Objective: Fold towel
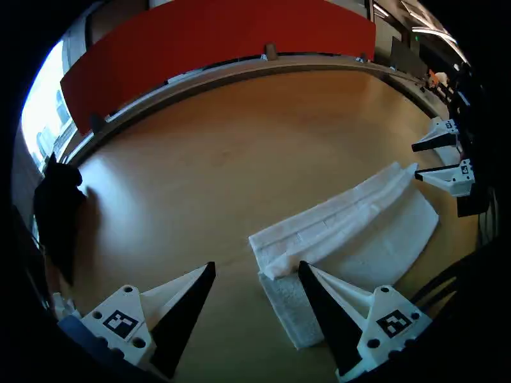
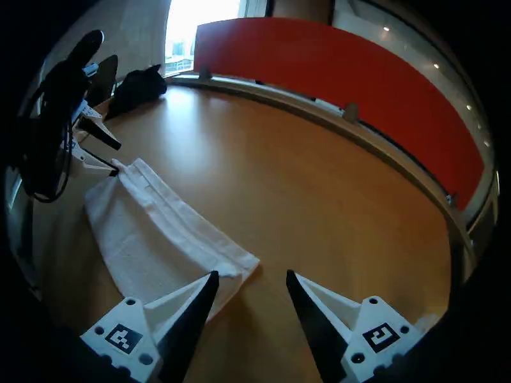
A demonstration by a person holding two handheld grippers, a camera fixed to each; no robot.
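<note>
My right gripper [image 2: 251, 273] hangs with fingers spread above the wooden table [image 2: 306, 179]; the folded white towel [image 2: 160, 236] lies flat beside one finger, the left gripper [image 2: 117, 158] at its far corner.

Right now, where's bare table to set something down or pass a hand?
Free: the wide stretch of table between the towel and the red panel, and the wood ahead of the right gripper. Crowded: both towel ends, where the left gripper and right gripper sit with jaws open, and the corner with the black object.
</note>
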